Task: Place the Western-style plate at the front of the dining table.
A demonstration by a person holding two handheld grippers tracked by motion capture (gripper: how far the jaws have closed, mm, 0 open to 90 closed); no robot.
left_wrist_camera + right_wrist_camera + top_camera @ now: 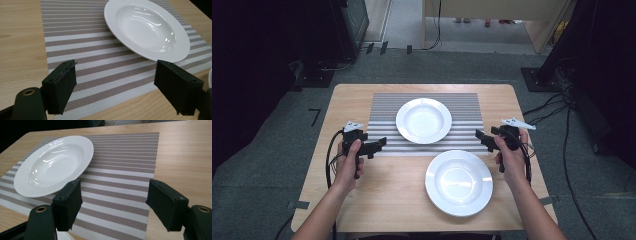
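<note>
Both tools hang wide and empty, the left tool [382, 143] and right tool [480, 136] flanking the plate [423, 120] on the striped mat [382, 107] (a second plate [458, 182] sits on the desk [382, 190]). Approach the rim low and level, closing gently.

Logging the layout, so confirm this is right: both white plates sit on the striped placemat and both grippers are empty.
Not quite. One white plate sits on the striped placemat; the other plate rests on the bare table, as the high view shows. Both grippers are empty.
</note>
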